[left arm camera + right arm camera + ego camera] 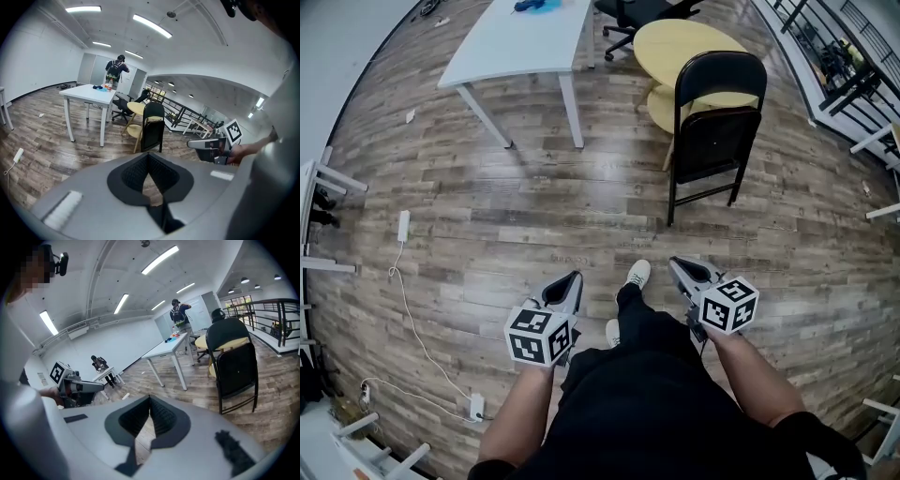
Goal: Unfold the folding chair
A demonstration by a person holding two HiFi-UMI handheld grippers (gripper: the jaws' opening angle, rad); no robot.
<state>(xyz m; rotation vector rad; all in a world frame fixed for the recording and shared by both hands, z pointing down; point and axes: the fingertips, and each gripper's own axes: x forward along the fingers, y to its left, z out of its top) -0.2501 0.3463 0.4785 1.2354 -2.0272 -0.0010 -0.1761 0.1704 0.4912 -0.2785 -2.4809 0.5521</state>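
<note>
Bare floor [581, 216] ahead up to chair [717, 131]: free approach, front and both sides. Round table [684, 47] just behind chair blocks rear. White table [520, 42] stands off left.

Open room — white walls [33, 61], wood-plank floor [487, 234]
A white table [520, 37] stands far off, a round yellow table [684, 42] and a black office chair [628, 14] beside it — strip lights [150, 26] overhead, a black railing [280, 319] along one side, a white power strip [403, 226] on the planks.

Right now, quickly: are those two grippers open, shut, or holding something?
Left gripper: closed, holding nothing.
Right gripper: closed, holding nothing.
</note>
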